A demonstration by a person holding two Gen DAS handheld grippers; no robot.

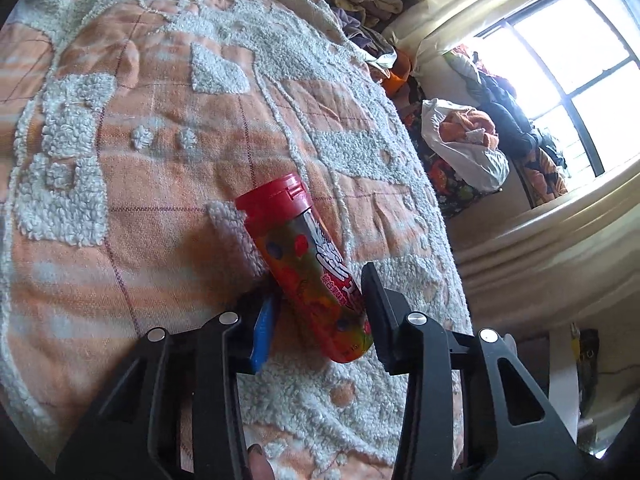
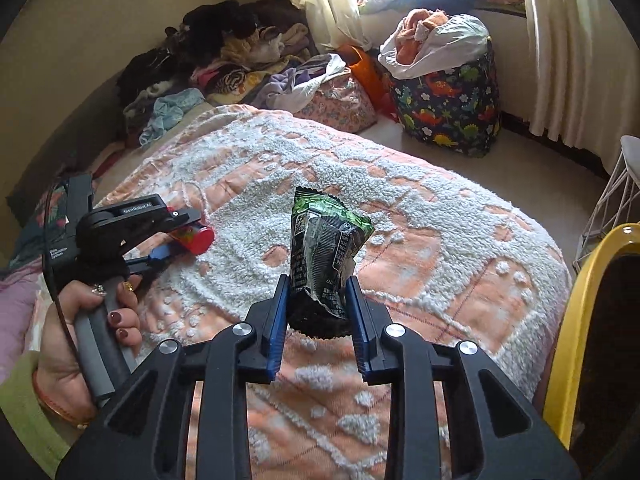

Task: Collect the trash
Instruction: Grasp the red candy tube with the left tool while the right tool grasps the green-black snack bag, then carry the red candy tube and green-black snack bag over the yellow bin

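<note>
The bed (image 2: pixel 420 216) carries an orange-and-white blanket (image 1: pixel 160 152); its far edge meets bare floor (image 2: pixel 532 160) before the curtain (image 2: pixel 568 48). A yellow bin (image 2: pixel 576 320) rim stands just beside the bed at right. The left gripper (image 1: pixel 320 308) straddles a red-capped bottle (image 1: pixel 308 264) lying on the blanket; whether its fingers press the bottle cannot be told. The right gripper (image 2: pixel 318 304) is clamped on a green wrapper (image 2: pixel 324 248), held upright above the blanket. A dinosaur-print bag (image 2: pixel 448 108) on the floor holds a white plastic bag (image 2: pixel 440 44) stuffed with clothes.
</note>
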